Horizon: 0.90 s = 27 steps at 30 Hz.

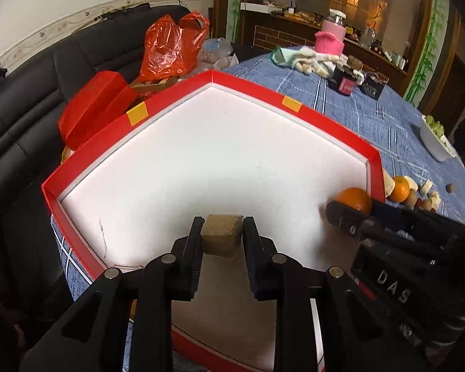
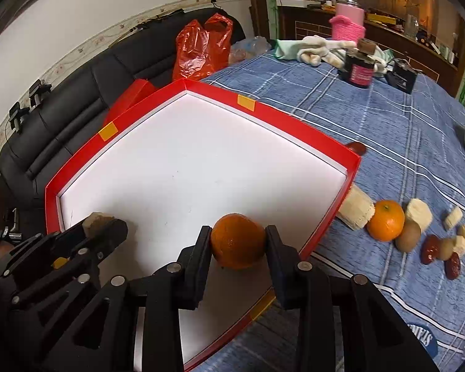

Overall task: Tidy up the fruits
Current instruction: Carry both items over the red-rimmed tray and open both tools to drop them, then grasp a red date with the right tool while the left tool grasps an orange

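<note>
**Both grippers loaded over the red tray**

A brownish cube point(image 1: 222, 235) is being pinched between the pads of the left gripper point(image 1: 222, 238), which is being held over the tray point(image 1: 183, 99) near its near-left edge. The cube is being kept just above the white tray floor; contact with the floor cannot be told.

An orange point(image 2: 237, 241) is being clamped by the right gripper point(image 2: 237, 245), with both fingers pressed against its sides, over the near-right part of the tray, close to the red rim.

Outside the tray, just beside its right rim, a second orange point(image 2: 386, 220) is being flanked by pale cut pieces point(image 2: 358, 214), a kiwi point(image 2: 408, 236) and red dates point(image 2: 430, 249) on the blue checked cloth point(image 2: 387, 117). One red fruit point(image 2: 356, 148) is lying against the tray's right rim further back.

Beyond the tray's far corner, a red plastic bag point(image 1: 170, 46) is being seen on a black sofa point(image 1: 31, 108).
</note>
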Motion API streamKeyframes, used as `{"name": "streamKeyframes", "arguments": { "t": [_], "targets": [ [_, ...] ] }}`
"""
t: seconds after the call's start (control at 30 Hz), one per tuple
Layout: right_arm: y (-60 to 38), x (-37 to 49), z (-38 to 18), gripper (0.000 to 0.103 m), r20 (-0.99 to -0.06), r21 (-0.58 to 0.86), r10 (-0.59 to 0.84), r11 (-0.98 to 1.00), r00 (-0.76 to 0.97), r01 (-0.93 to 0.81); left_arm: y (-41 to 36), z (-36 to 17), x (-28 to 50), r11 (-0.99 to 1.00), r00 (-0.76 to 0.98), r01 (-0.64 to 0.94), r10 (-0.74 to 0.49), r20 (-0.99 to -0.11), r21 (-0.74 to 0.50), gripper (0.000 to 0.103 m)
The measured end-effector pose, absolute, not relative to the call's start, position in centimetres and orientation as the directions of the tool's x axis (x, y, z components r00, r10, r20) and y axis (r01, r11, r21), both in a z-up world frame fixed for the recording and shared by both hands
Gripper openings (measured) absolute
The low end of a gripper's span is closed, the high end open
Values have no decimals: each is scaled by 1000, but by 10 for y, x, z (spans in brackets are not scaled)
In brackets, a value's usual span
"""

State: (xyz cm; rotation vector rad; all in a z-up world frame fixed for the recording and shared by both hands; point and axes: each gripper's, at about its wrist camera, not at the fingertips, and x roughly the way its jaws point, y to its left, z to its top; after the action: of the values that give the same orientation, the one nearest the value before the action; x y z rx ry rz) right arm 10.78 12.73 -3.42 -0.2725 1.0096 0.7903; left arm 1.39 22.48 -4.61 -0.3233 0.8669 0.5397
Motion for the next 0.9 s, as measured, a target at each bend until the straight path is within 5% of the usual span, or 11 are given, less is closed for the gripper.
{"name": "streamKeyframes", "arguments": {
  "t": [0.27, 0.33, 0.4, 0.43, 0.67, 0.8, 0.87, 0.9],
  "targets": [
    [132, 110, -37, 37, -829, 178, 486, 698, 277, -694, 231, -47, 13, 810, 505, -586, 334, -796, -32, 23],
    [130, 112, -34, 48, -823, 203, 503, 694, 264, -691, 229, -48, 15, 813, 498, -582, 338, -799, -18, 27],
    [126, 111, -28, 64, -810, 221, 527, 682, 259, -697, 227, -48, 16, 812, 482, -584, 336, -809, -11, 74],
    [122, 110, -24, 71, -804, 226, 535, 679, 260, -698, 227, -49, 17, 803, 468, -596, 341, -815, -6, 81],
    [43, 114, 9, 73, -722, 248, 580, 726, 377, -641, 222, -36, 8, 774, 510, -632, 388, -768, -29, 82],
    [-32, 131, 5, 73, -725, 154, 446, 848, 524, -508, 205, -15, 1, 780, 612, -620, 407, -678, -91, 82],
    [-59, 142, -6, 69, -754, 136, 387, 883, 531, -450, 189, -5, 3, 810, 665, -577, 388, -638, -109, 82],
    [-71, 148, -12, 58, -769, 127, 356, 899, 531, -420, 179, -2, 5, 832, 689, -543, 366, -626, -112, 82]
  ]
}}
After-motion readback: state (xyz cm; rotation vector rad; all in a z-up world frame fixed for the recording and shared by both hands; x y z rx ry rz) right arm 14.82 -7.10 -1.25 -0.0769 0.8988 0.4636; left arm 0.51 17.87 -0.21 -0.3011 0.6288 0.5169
